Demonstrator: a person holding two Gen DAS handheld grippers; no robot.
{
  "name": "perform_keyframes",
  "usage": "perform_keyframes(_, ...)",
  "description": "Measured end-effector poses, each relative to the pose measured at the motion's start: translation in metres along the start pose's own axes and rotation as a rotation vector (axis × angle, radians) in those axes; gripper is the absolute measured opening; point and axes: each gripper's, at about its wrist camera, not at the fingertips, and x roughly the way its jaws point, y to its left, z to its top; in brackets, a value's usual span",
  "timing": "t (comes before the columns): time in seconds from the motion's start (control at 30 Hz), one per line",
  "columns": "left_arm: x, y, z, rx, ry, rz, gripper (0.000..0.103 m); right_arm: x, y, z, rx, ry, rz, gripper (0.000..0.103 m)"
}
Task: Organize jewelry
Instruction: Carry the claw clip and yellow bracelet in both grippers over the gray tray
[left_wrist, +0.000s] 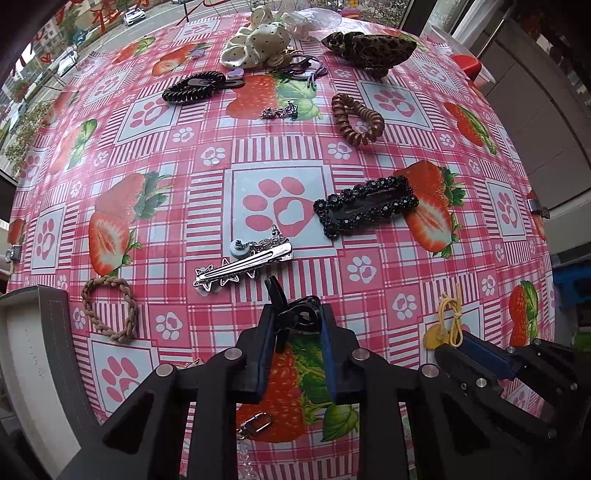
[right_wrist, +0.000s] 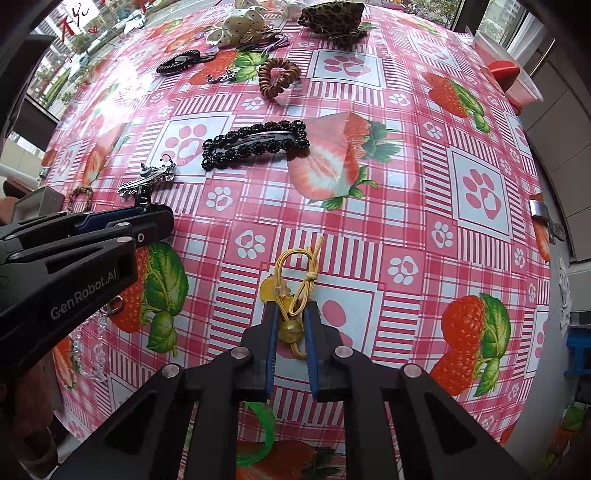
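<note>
progress: early. most pieces lie loose on the strawberry tablecloth (left_wrist: 369, 155): black beaded clip (left_wrist: 365, 206) at centre, silver star clip (left_wrist: 243, 264) nearer, brown coil tie (left_wrist: 354, 118) and scrunchies far. the grey box (left_wrist: 33, 332) at near left shows no contents from here; its inside is mostly out of view.

left gripper (left_wrist: 295, 314): jaws narrow, closed on a small black claw clip (left_wrist: 291, 310) at the near edge. right gripper (right_wrist: 291, 321): jaws nearly together, pinching a yellow elastic tie (right_wrist: 295, 280) with bead, just right of the left one. neither item is lifted clear, as far as can be judged.
</note>
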Motion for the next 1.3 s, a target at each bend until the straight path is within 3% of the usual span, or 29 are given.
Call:
perform_keyframes(0.03,-0.004,0.0,-0.002,0.002,-0.009,-0.009,0.03,-0.002,-0.002,-0.002,0.007,0.0,0.014,0.013)
perform_keyframes(0.07,-0.009,0.001,-0.005,0.005,-0.019,-0.014,0.03,-0.006,-0.005,-0.005,0.017,-0.003,0.03,0.005)
perform_keyframes(0.37,-0.049,0.022,-0.017,-0.044,-0.078,-0.027,0.03,-0.035,-0.024,-0.01,0.104,-0.019,0.141,0.005)
perform_keyframes(0.67,-0.094,0.055,-0.044,-0.094,-0.136,0.004,0.03,-0.065,-0.014,-0.02,0.09,-0.032,0.158,0.005)
perform_keyframes(0.93,-0.125,0.114,-0.076,-0.189,-0.164,0.073,0.03,-0.088,0.047,-0.008,0.0,-0.055,0.23,0.005)
perform_keyframes(1.3,-0.132,0.232,-0.115,-0.356,-0.168,0.196,0.03,-0.086,0.192,0.027,-0.239,-0.06,0.376,0.005)
